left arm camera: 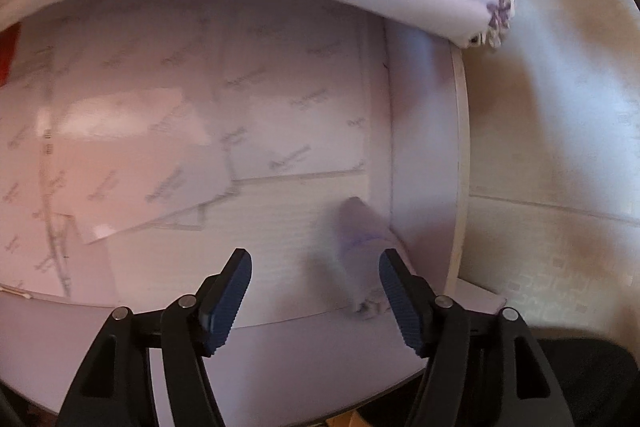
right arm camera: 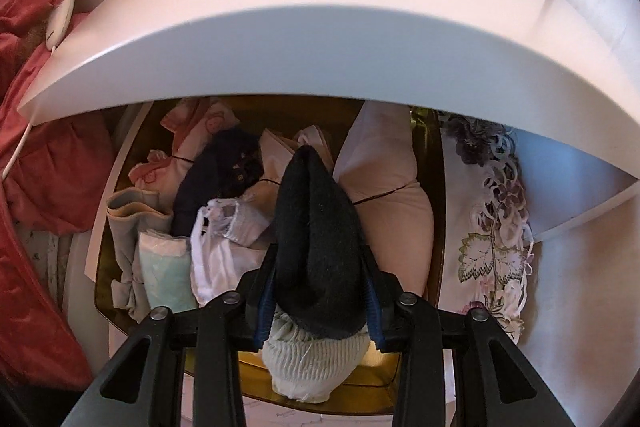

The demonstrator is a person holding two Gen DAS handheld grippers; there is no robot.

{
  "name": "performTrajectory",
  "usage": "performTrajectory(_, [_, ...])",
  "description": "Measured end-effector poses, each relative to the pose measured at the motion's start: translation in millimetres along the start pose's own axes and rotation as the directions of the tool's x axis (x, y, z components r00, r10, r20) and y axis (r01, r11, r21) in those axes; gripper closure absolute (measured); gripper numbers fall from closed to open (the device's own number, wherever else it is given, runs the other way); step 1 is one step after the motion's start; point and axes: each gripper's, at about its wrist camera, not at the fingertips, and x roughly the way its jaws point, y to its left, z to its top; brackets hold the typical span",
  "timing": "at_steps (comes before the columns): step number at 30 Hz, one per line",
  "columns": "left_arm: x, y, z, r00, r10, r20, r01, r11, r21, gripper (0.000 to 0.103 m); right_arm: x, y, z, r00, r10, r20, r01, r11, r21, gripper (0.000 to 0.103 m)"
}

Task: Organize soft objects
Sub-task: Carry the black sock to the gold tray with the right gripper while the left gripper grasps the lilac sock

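My right fingers (right arm camera: 318, 301) are clamped on a rolled-up pair of socks, black wool on top and ribbed white below (right arm camera: 316, 251). The roll hangs just above the front of the golden-brown see-through bin full of folded clothes (right arm camera: 384, 383). The roll's long side runs straight out along my fingers. Its black tip points at the back of the bin, and its white end sits near my wrist.

My left fingers (left arm camera: 316, 301) are wide apart and hold nothing. They hang over the white drawer floor with printed paper lining (left arm camera: 160, 131), away from the bin.

I think the good way is to lower the roll into a free gap in the bin, beside the plump white pillow-like bundle (right arm camera: 384, 195). Then I should open slowly so it stays rolled.
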Motion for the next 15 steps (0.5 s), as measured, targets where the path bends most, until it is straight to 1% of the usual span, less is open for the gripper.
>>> performTrajectory(3, [16.2,-11.8,4.2,0.998,-0.024,-0.065,0.023,1.0,-0.012,0.036,1.9,-0.1,0.7,1.0,0.004,-0.001,-0.004,1.0,-0.01,0.066])
performTrajectory(6, [29.1,-20.5,5.7,0.993,-0.029,-0.113,0.028,1.0,-0.013,0.036,5.0,0.5,2.0,1.0,0.002,-0.006,-0.003,1.0,-0.023,0.066])
performTrajectory(7, [32.4,-21.9,6.4,0.992,-0.026,-0.124,0.024,1.0,-0.014,0.036,5.9,0.9,2.4,1.0,0.003,-0.007,-0.003,1.0,-0.024,0.066])
performTrajectory(11, [48.0,-26.3,9.6,0.983,-0.055,-0.174,0.047,0.997,-0.054,0.036,7.8,3.5,2.8,1.0,-0.001,-0.011,0.001,0.999,-0.036,0.066])
performTrajectory(13, [54.8,-26.5,11.0,0.979,-0.066,-0.195,0.057,0.997,-0.053,0.036,9.6,3.7,2.8,1.0,-0.002,-0.012,0.001,0.999,-0.037,0.066])
performTrajectory(14, [60.2,-25.7,11.0,0.974,-0.079,-0.213,0.067,0.996,-0.064,0.037,10.0,3.5,2.2,1.0,-0.004,-0.012,0.004,0.999,-0.037,0.066])
performTrajectory(15, [63.4,-24.2,9.7,0.971,-0.098,-0.22,0.084,0.994,-0.072,0.047,10.2,3.6,1.4,1.0,-0.005,-0.011,0.005,0.999,-0.037,0.066])
